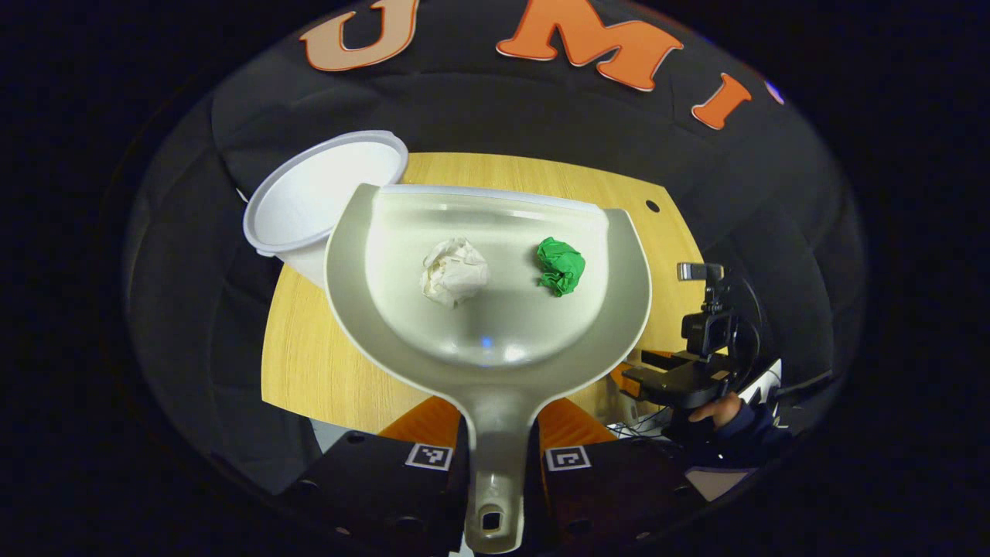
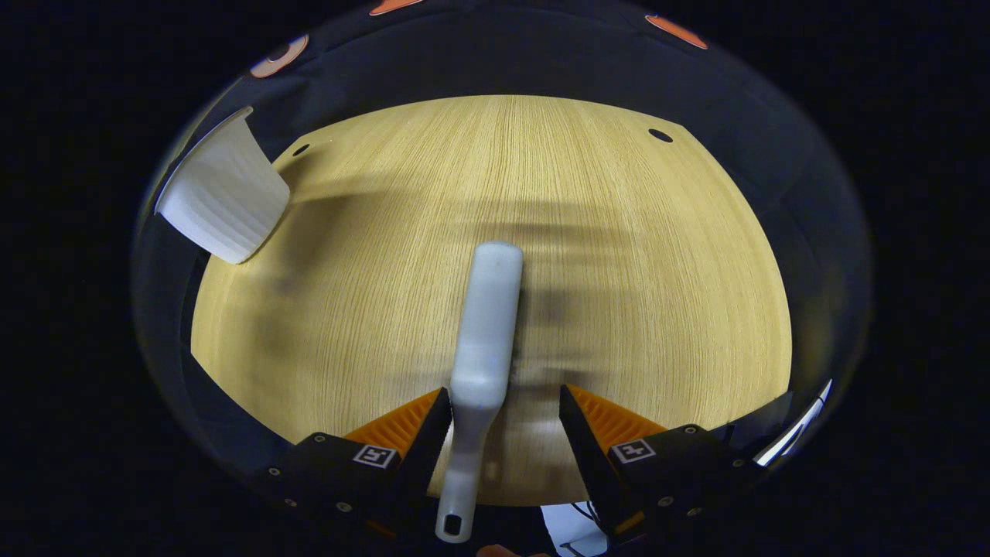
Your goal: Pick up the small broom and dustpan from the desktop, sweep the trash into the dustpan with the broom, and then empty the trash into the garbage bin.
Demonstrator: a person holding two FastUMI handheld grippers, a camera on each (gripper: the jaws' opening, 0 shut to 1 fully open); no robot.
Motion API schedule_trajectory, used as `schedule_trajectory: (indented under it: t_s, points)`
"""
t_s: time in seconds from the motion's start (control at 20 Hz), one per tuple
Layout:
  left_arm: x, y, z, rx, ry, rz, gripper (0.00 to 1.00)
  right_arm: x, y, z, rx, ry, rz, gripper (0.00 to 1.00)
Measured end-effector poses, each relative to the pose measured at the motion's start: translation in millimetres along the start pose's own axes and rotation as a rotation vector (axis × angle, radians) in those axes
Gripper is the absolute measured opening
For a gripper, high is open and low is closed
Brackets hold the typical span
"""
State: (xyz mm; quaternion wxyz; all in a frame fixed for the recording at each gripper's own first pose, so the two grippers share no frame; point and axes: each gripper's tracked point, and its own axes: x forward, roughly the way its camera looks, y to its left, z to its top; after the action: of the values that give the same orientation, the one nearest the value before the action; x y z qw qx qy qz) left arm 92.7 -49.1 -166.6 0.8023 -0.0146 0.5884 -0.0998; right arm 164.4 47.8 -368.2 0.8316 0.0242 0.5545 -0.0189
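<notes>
Trash, 2 light crumpled paper wads, white (image 1: pixel 454 271) and green (image 1: pixel 561 265), lies loose in the stiff grey plastic dustpan (image 1: pixel 495 340) gripped by its handle in the left hand-held gripper (image 1: pixel 495 456) near the white bin (image 1: pixel 309 201), while the right hand-held gripper (image 2: pixel 495 418) spreads wide around the white broom (image 2: pixel 483 340) on the wooden counter (image 2: pixel 619 271).

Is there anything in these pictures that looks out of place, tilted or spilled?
Nothing looks spilled. The white paper ball and the green paper ball both lie inside the dustpan. The one odd thing is the broom: it sits between the right gripper's open fingers, touching the left finger only.
</notes>
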Motion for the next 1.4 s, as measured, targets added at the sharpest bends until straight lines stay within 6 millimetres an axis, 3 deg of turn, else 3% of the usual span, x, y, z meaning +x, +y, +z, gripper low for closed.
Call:
schedule_trajectory:
  t_s: [0.1,0.25,0.5,0.65,0.75,1.05,1.4]
  points:
    - [-11.4,27.3,15.5,-0.044,-0.023,0.045,0.29,1.6,-3.0,0.2,0.001,0.009,-0.006,0.87]
    - [-31.2,87.0,36.8,-0.093,-0.062,0.134,0.29,4.1,-9.0,-0.1,0.005,0.02,-0.036,0.89]
    - [-25.8,159.3,51.0,-0.116,-0.024,0.287,0.29,9.0,-11.0,5.7,-0.007,0.033,-0.067,0.9]
    - [-20.0,202.5,55.9,-0.014,0.035,0.398,0.29,9.4,-10.6,5.7,0.01,0.043,-0.06,0.9]
    - [-24.7,226.1,72.7,0.077,0.062,0.468,0.3,9.6,-10.6,7.2,0.012,0.045,-0.065,0.9]
    - [-31.0,282.1,115.8,0.465,0.12,0.698,0.29,9.4,-11.9,9.1,0.029,0.05,-0.063,0.9]
    - [-55.7,298.7,143.2,0.902,0.178,0.957,0.29,11.0,-11.7,10.2,0.033,0.049,-0.06,0.91]
